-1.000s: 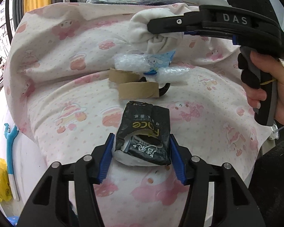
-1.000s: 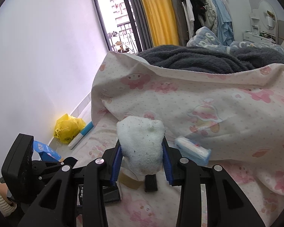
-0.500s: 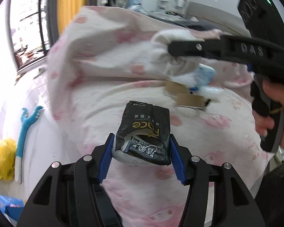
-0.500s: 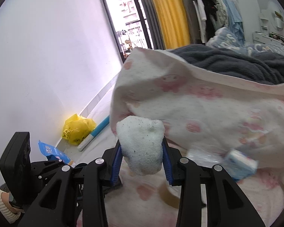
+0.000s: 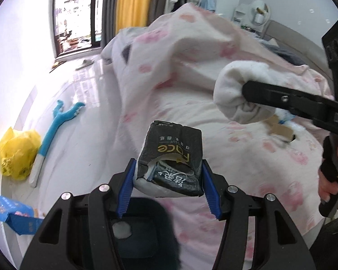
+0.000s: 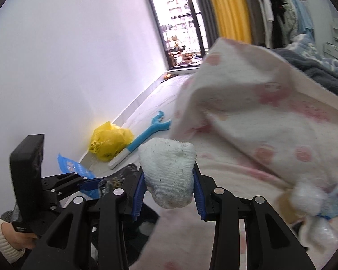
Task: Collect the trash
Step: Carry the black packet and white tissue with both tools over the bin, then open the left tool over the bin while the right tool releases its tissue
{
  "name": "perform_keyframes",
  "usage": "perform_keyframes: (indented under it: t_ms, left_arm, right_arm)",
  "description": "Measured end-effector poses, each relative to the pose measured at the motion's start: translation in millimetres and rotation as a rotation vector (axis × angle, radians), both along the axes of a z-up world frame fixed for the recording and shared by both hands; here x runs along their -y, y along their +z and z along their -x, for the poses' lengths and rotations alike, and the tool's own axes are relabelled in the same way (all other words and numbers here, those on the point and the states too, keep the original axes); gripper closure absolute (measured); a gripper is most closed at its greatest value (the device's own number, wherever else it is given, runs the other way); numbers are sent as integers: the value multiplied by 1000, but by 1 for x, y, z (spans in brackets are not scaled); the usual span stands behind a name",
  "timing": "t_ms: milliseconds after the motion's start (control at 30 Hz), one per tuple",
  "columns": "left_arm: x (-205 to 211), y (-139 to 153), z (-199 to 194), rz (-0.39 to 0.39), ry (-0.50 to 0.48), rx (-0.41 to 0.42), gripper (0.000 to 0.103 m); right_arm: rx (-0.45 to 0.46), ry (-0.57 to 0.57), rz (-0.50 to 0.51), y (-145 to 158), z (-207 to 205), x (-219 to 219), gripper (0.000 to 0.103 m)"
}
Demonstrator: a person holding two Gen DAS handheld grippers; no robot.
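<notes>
Pink-print quilt [image 5: 191, 72] on bed; blue back-scratcher [image 5: 54, 126] on floor; yellow curtain [image 6: 229, 9].

A black tissue pack [image 5: 172, 157] with gold lettering is noted. The sock [image 6: 169, 175] is white with dark specks. The bedding [image 5: 191, 78] is cream with pink prints. A yellow bag [image 5: 17, 151] and blue brush [image 5: 56, 126] are recorded.

Bare floor [image 6: 151, 103] along the wall lies open past the yellow bag [image 6: 110, 140] and blue stick [image 6: 144, 138], while the bunched quilt [image 6: 259, 121] blocks the right
</notes>
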State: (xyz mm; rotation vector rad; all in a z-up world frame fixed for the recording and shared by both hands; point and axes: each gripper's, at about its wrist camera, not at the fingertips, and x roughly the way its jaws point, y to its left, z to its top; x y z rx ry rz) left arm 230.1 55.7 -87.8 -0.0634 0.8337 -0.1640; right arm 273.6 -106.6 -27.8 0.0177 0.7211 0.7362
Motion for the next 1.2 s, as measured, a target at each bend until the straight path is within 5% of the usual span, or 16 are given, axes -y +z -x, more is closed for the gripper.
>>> perform_keyframes:
  t_ms: [567, 1000, 1200]
  left_arm:
    - [-87, -61, 8, 24, 133, -267, 44]
    - [-121, -111, 21, 47, 134, -472, 44]
    - [-133, -124, 32, 44, 116, -544, 27]
  right_arm:
    - [-58, 134, 75, -24, 17, -98, 64]
    - [-111, 191, 133, -47, 22, -147, 64]
    - [-138, 211, 164, -62, 21, -166, 64]
